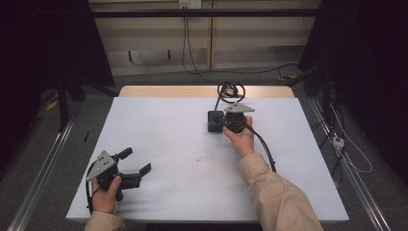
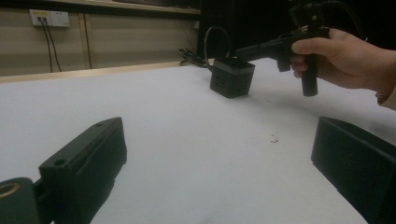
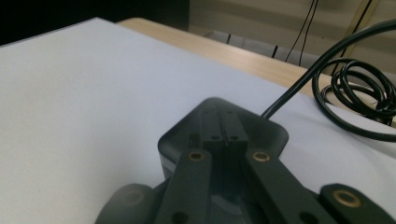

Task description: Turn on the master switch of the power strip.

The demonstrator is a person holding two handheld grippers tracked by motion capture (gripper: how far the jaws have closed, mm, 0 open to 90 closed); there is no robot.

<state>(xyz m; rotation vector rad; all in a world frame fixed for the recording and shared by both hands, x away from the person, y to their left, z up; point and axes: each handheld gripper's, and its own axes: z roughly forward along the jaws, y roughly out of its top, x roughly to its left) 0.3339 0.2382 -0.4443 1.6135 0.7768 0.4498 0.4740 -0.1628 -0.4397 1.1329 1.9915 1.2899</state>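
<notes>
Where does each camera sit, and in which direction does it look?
High view: above the person's side, looking forward and down on the white table; both forearms, left gripper, right gripper.
Left gripper view: rides the left gripper, looks across the table at the black box.
Right gripper view: rides the right gripper, jaws together over the box.
All three share the black box and its cable.

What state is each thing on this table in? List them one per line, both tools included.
Small black vented plastic box: resting flat on the white table.
Thin black cable: coiled on the table behind the box.
Left tool: open, nothing between its jaws.
Right tool: shut, tips together over the box's top.
</notes>
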